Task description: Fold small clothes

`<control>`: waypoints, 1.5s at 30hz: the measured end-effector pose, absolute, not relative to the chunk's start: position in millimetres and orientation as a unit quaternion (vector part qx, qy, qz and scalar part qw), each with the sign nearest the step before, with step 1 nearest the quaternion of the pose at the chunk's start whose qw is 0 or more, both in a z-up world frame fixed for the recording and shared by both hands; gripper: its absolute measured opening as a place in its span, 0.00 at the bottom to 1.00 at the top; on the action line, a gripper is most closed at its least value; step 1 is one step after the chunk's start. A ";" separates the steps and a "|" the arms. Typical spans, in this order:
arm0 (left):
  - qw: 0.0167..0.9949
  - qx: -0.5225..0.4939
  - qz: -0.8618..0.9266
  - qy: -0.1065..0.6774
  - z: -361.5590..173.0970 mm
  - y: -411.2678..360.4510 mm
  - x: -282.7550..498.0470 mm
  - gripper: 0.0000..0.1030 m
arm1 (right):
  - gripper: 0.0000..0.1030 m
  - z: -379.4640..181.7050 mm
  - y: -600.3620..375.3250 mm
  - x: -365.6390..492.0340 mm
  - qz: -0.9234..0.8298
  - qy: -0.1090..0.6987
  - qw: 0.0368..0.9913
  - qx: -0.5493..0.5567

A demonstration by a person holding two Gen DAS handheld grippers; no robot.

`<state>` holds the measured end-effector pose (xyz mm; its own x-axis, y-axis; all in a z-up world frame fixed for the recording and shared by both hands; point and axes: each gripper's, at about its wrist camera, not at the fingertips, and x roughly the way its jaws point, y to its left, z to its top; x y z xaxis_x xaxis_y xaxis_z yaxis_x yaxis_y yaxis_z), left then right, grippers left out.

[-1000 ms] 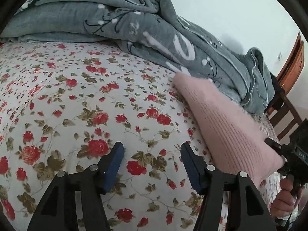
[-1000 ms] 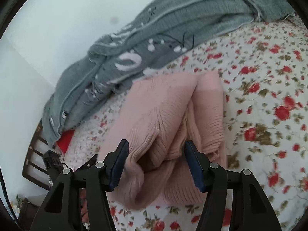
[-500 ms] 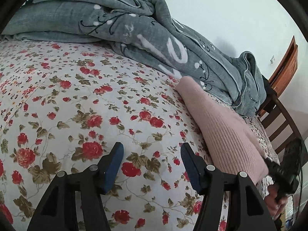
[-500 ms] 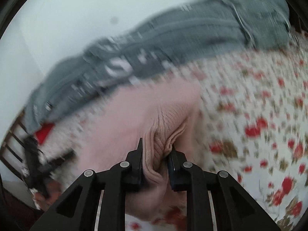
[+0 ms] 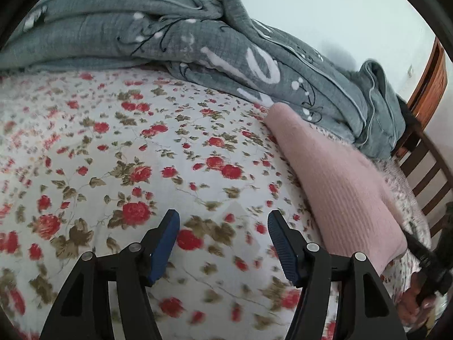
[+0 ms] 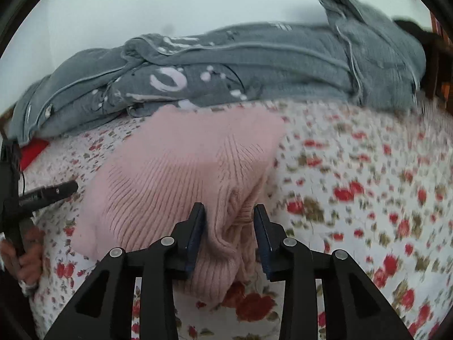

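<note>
— Where does the sweater (image 6: 181, 175) lie?
— On the bedsheet (image 5: 141, 170), just before the blanket (image 5: 226, 56) heaped along the wall, touching its edge.
— And the grippers?
— The right gripper (image 6: 229, 226) straddles the sweater's near fold; the left gripper (image 5: 223, 243) hangs over bare sheet, left of the sweater. A chair (image 5: 424, 164) stands behind the bed's end.

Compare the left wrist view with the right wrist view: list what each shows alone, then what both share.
Left wrist only: the open left claw over bare floral sheet, holding nothing.
Right wrist only: the right claw straddling a bunched fold of the pink sweater, its jaws just reopened, and a red item under the grey quilt.
Both: sweater, quilt, sheet, white wall.
</note>
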<state>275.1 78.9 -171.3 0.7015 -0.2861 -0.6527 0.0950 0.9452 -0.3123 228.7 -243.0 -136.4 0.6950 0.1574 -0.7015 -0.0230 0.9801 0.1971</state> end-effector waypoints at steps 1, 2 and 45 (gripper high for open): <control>0.914 -0.126 -0.122 0.367 -163.8 69.8 270.3 0.61 | 0.33 -127.8 -249.7 226.2 0.049 0.381 0.917 0.104; 0.913 -0.128 -0.145 0.359 -154.7 59.0 265.2 0.61 | 0.33 -123.3 -251.9 222.9 0.050 0.374 0.920 0.110; 0.897 -0.131 -0.190 0.378 -179.0 -26.0 338.2 0.58 | 0.62 -168.4 -267.9 309.2 0.119 0.421 0.883 0.171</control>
